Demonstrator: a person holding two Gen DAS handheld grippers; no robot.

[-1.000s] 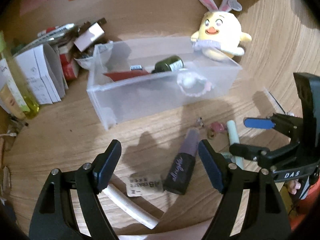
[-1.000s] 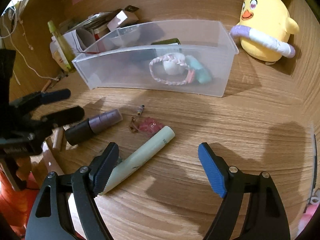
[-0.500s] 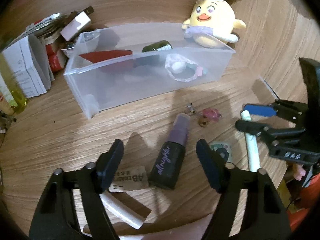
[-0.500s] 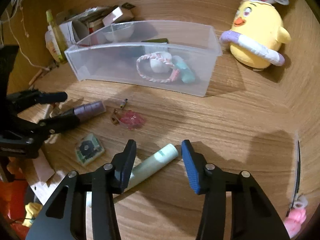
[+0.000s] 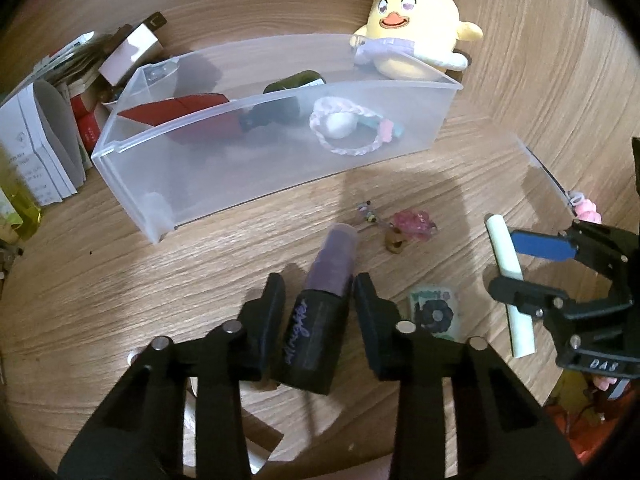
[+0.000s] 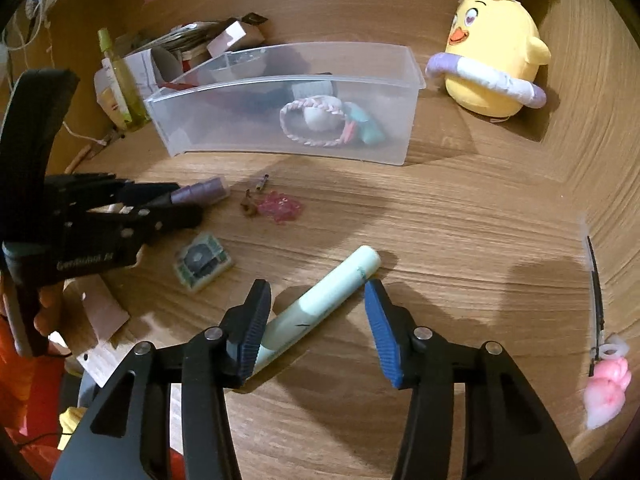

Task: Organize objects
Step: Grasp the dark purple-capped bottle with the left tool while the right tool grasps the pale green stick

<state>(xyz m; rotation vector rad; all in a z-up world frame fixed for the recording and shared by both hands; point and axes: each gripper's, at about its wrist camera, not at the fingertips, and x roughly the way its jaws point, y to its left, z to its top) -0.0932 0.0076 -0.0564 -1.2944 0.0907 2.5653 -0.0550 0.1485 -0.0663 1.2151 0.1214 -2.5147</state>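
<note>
A purple tube with a dark body [image 5: 320, 320] lies on the wooden table. My left gripper [image 5: 320, 312] straddles it, jaws closing, with both pads against the dark body. From the right wrist, the left gripper [image 6: 188, 200] hides all but the tube's purple cap [image 6: 204, 192]. A mint-green tube [image 6: 320, 300] lies slantwise between the fingers of my right gripper [image 6: 316, 292]. Those jaws are opening slightly: the black pad [image 6: 252, 320] touches the tube's lower part and the blue pad [image 6: 380, 320] stands just off it. A clear plastic bin [image 5: 280, 160] stands behind.
The bin holds a braided ring, a dark green bottle and a red item. A yellow plush chick [image 5: 416, 24] sits behind its right end. A pink charm [image 5: 412, 224] and a small green packet [image 5: 434, 312] lie between the tubes. Boxes and papers [image 5: 40, 140] crowd the back left.
My left gripper moved in over the purple tube and its jaws narrowed onto it. My right gripper shifted over the mint tube and its jaws drew in from wide.
</note>
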